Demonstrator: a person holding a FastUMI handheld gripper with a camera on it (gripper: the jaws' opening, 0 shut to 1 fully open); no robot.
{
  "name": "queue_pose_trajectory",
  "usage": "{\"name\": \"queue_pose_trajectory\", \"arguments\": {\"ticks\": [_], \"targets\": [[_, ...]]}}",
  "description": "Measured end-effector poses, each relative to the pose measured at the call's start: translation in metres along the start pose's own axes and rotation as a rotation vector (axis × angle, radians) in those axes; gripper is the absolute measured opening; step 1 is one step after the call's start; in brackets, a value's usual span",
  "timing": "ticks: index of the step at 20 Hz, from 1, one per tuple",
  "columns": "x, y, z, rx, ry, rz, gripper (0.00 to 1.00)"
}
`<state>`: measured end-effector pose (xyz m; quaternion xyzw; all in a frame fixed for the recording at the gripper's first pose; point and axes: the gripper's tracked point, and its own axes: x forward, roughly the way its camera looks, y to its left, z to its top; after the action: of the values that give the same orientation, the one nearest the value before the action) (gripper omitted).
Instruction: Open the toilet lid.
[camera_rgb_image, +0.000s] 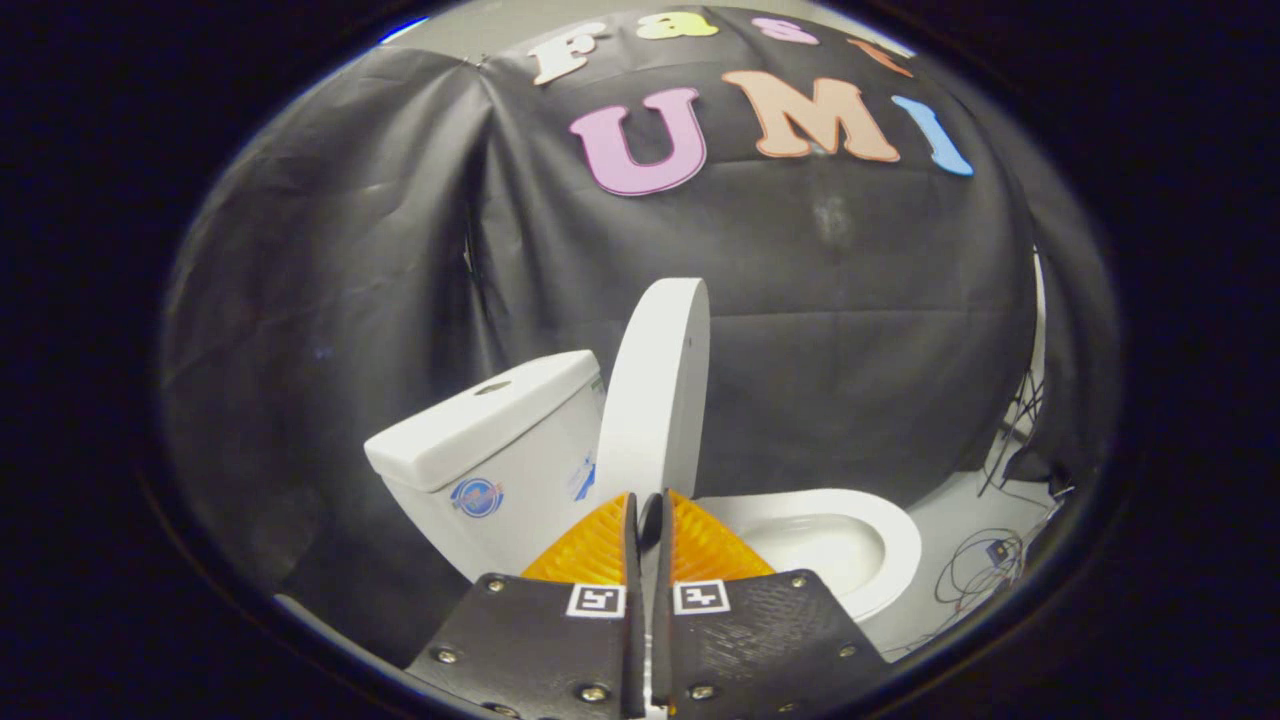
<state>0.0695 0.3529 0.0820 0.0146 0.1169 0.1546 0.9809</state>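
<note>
Toilet lid (655, 390): raised, standing close to upright on its hinge, seen almost edge-on; its lower part lies just ahead of the claw's fingertips, and its back leans toward the cistern.
Claw (648, 510): fingers drawn together with only a thin slit between them; the tips look to pinch the lid's lower edge, though I cannot tell for sure whether both press on it or just sit in front of it.
Cistern (490, 450): beside the lid on the side away from the bowl, its cover in place, stickers on its front.
Bowl and seat (850, 530): seat down, bowl open to view, lying beyond the fingers on the other side of the lid.
Floor (960, 520): pale, with loose cables (985, 565) lying near the bowl's far side.
Task progress: the lid seems essentially open; what is left is likely to settle it against the cistern and let go.
Risk, falling back: if the lid is short of its balance point when released, it could drop and slam onto the seat.
Risk, hard stop: pushing on too briskly could knock the lid against the cistern.
Risk, slip: a smooth, curved edge held by so narrow a pinch could slide free if the claw twists.
Risk, withdrawal: pulling away before parting the fingers could drag the lid forward.
</note>
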Motion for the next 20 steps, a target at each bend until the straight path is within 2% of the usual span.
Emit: {"name": "queue_pose_trajectory", "arguments": {"ticks": [4, 11, 20], "targets": [[0.003, 0.015, 0.001, -0.034, -0.021, 0.0, 0.04], [0.009, 0.045, 0.002, -0.182, -0.064, -0.026, 0.03], [0.017, 0.078, -0.001, -0.236, -0.096, 0.007, 0.03]]}}
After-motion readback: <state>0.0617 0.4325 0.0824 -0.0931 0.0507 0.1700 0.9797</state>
